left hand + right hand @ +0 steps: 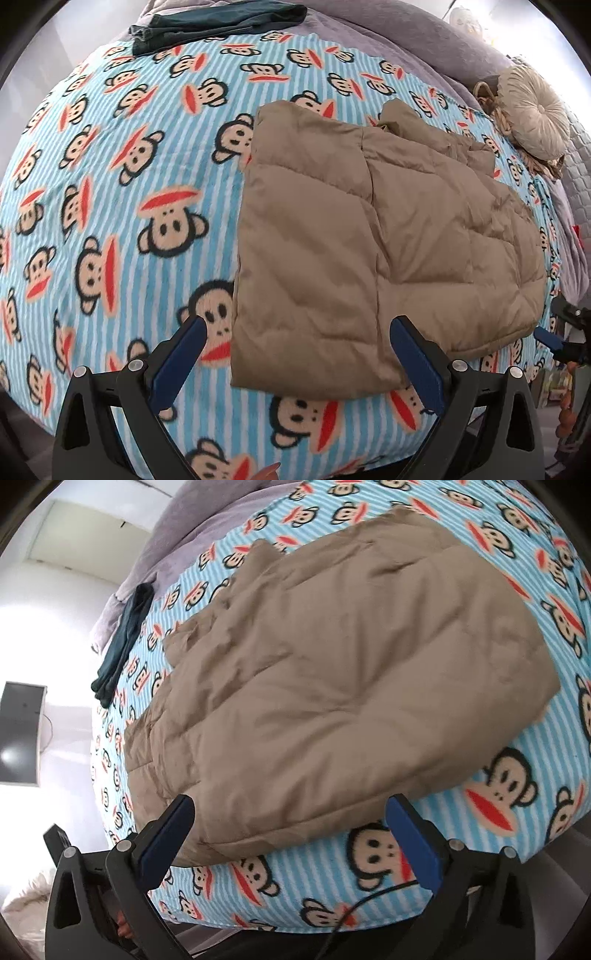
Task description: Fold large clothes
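A tan quilted jacket (388, 240) lies folded and flat on the monkey-print blanket (110, 184). My left gripper (299, 328) hovers open above the jacket's near corner, nothing pressed between its blue pads. In the right wrist view the same jacket (332, 672) fills the middle, and my right gripper (291, 808) stands open over its near edge, not touching it. At the right edge of the left wrist view a blue fingertip of the right gripper (550, 338) shows beside the jacket.
A folded dark teal garment (218, 26) lies at the far end of the bed, seen also as the teal garment (123, 638). A purple cover (424, 37) and a round beige cushion (532, 118) lie at the back. The bed's edge runs below both grippers.
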Available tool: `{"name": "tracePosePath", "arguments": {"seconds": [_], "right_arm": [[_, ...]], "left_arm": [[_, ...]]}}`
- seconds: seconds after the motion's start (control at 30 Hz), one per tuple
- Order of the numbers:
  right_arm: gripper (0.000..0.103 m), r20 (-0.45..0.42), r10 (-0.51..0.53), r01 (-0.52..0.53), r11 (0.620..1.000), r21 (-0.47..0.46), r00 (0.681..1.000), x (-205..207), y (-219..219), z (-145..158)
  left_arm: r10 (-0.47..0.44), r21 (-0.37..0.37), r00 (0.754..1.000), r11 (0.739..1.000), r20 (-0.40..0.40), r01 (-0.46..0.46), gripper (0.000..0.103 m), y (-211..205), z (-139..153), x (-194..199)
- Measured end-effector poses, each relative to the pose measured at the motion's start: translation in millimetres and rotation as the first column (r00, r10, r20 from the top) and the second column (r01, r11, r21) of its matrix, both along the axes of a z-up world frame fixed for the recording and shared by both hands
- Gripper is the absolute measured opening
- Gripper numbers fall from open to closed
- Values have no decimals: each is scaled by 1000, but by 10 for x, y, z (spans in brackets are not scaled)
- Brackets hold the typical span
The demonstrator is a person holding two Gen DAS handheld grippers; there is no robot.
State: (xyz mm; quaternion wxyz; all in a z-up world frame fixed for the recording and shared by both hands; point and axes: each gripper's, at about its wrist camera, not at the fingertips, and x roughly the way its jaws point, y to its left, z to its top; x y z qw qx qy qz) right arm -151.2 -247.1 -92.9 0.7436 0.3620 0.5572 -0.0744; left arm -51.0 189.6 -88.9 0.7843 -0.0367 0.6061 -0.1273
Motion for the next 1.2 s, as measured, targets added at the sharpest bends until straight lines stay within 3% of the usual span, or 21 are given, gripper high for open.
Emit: {"name": "tracePosePath", "arguments": {"seconds": [0.17,0.37,0.47,0.6,0.67,0.93,1.1,1.13,1.17,1.2], "right_arm": [[103,-75,55,-60,996,-66,996,144,243,8],[103,-104,66,-71,996,-48,992,248,340,-43],[103,-114,69,-76,996,-50,991,295,343,-65],[103,-120,79,-86,995,-57,990,387,341,-67],[103,-118,83,-91,994,-58,989,420,344,-56],[103,-133,108,-116,992,-55,985,502,392,-91],[103,-137,120,-127,991,-44,983,539,416,-131],[103,-136,124,-131,991,-42,983,549,420,-135],[103,-135,128,-135,990,-42,982,564,422,-138],[103,-134,132,-139,989,-42,982,581,423,-139]], "left_arm": [[2,-55,1000,998,-15,-2,100,144,-85,179],[26,-202,996,978,-89,-44,100,448,-299,523],[-11,-298,991,954,-130,-29,100,496,-444,680],[-97,-461,975,887,-200,-7,100,424,-657,896],[-135,-498,966,867,-219,9,100,335,-761,992],[-323,-498,914,851,-246,167,100,-257,-1004,1175],[-351,-467,897,862,-268,198,100,-472,-1136,1178],[-351,-460,899,864,-261,204,94,-488,-1130,1173],[-356,-454,901,864,-248,217,74,-487,-1112,1153],[-370,-464,898,856,-240,228,62,-499,-1089,1149]]}}
